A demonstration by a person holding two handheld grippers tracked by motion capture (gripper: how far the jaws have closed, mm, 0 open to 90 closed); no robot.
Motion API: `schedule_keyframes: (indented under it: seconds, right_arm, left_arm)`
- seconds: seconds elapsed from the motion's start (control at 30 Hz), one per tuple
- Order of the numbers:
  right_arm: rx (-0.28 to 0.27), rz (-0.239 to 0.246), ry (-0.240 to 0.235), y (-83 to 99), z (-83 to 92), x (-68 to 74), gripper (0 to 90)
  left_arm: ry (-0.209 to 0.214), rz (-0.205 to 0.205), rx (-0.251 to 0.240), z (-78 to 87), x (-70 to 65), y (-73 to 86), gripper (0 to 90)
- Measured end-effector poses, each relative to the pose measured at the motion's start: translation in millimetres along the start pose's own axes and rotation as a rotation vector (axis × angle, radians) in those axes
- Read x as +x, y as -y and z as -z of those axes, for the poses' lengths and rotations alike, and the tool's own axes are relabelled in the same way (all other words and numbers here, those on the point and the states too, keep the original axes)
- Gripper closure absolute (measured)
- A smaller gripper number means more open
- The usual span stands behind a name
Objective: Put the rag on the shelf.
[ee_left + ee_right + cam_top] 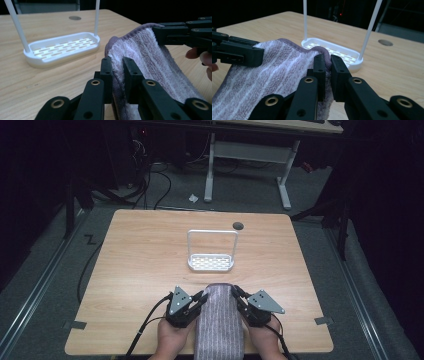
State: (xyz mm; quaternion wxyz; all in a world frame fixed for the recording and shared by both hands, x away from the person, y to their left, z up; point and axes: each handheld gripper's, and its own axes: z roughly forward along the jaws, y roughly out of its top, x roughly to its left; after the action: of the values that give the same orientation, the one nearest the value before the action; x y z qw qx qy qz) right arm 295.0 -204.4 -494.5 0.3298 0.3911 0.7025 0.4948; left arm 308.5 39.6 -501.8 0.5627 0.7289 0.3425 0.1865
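Note:
A striped mauve towel (pixel 218 320) lies lengthwise at the table's near edge, its far end lifted. My left gripper (pixel 202 297) is shut on the towel's (pixel 147 57) far left corner, the cloth pinched between its jaws (pixel 117 72). My right gripper (pixel 237 294) is shut on the far right corner, with the towel's (pixel 274 72) hem caught in its jaws (pixel 328 67). The towel's near end hangs over the table edge. A white rack (pixel 211 252) with a slotted base and a tall hoop handle stands just beyond the towel, mid-table.
The wooden table (pixel 135 265) has a dark round cap (pixel 238 225) near its far edge behind the rack. The rack's base (pixel 62 48) sits close ahead of both grippers. A second desk (pixel 250 150) and cables stand on the floor beyond.

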Motion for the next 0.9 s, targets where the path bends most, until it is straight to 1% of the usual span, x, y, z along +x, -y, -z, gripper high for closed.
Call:
schedule_keyframes:
  seconds: [0.03,0.07,0.1,0.13,0.27,0.3,0.37,0.4,0.47,0.5,0.57,0.6,0.7,0.8,0.83,0.87,0.9]
  right_arm:
    - [0.0,0.0,0.0,0.0,0.0,0.0,83.8]
    - [-0.018,-0.001,-0.002,-4.0,3.5,1.1,83.8]
    - [-0.029,-0.001,-0.002,-6.1,5.3,1.6,83.8]
    - [-0.037,-0.001,-0.001,-8.2,7.1,2.2,83.8]
    - [-0.075,-0.001,0.003,-16.4,13.3,2.7,83.7]
    - [-0.081,-0.002,0.002,-18.3,14.6,2.6,83.7]
    - [-0.094,-0.005,0.001,-21.6,16.3,2.7,83.7]
    - [-0.101,-0.006,0.002,-23.1,16.7,2.7,83.8]
    - [-0.108,-0.006,0.005,-25.4,17.5,2.8,83.7]
    - [-0.116,0.001,0.007,-25.9,18.1,2.5,83.7]
    - [-0.122,-0.001,0.011,-26.5,18.9,2.9,83.8]
    - [-0.133,-0.001,0.015,-29.0,21.0,1.9,83.8]
    - [-0.157,-0.006,0.017,-37.1,25.1,0.3,83.7]
    - [-0.198,0.007,0.027,-48.4,29.6,-0.9,83.8]
    - [-0.214,0.001,0.03,-51.9,31.3,-2.0,83.8]
    - [-0.226,-0.003,0.033,-55.2,33.1,-2.6,83.8]
    - [-0.226,-0.003,0.033,-55.2,33.1,-2.6,83.8]
  left_arm:
    - [0.0,0.0,0.0,0.0,0.0,0.0,79.5]
    - [-0.003,-0.01,-0.025,4.1,-2.4,-3.2,79.4]
    - [-0.003,-0.01,-0.025,4.1,-2.4,-3.2,79.5]
    - [-0.003,-0.012,-0.045,8.0,-3.7,-6.8,79.5]
    - [-0.004,-0.007,-0.073,13.8,-4.0,-13.2,79.5]
    - [-0.008,-0.006,-0.091,16.7,-4.7,-16.7,79.5]
    - [-0.013,-0.013,-0.098,18.3,-5.2,-18.1,79.6]
    - [-0.02,-0.02,-0.112,20.4,-5.6,-20.3,79.6]
    - [-0.02,-0.016,-0.115,21.2,-5.2,-21.4,79.7]
    - [-0.021,-0.014,-0.127,22.4,-5.1,-23.3,79.7]
    - [-0.022,-0.018,-0.13,22.7,-5.5,-24.3,79.7]
    - [-0.022,-0.021,-0.133,23.1,-6.4,-25.4,79.7]
    - [-0.004,-0.035,-0.154,23.4,-9.2,-37.3,79.9]
    - [0.001,-0.056,-0.19,23.8,-11.1,-50.3,79.9]
    - [0.001,-0.056,-0.19,23.8,-11.1,-50.3,79.9]
    - [0.0,-0.068,-0.215,25.2,-12.2,-57.8,80.0]
    - [0.0,-0.068,-0.215,25.2,-12.2,-57.8,80.1]
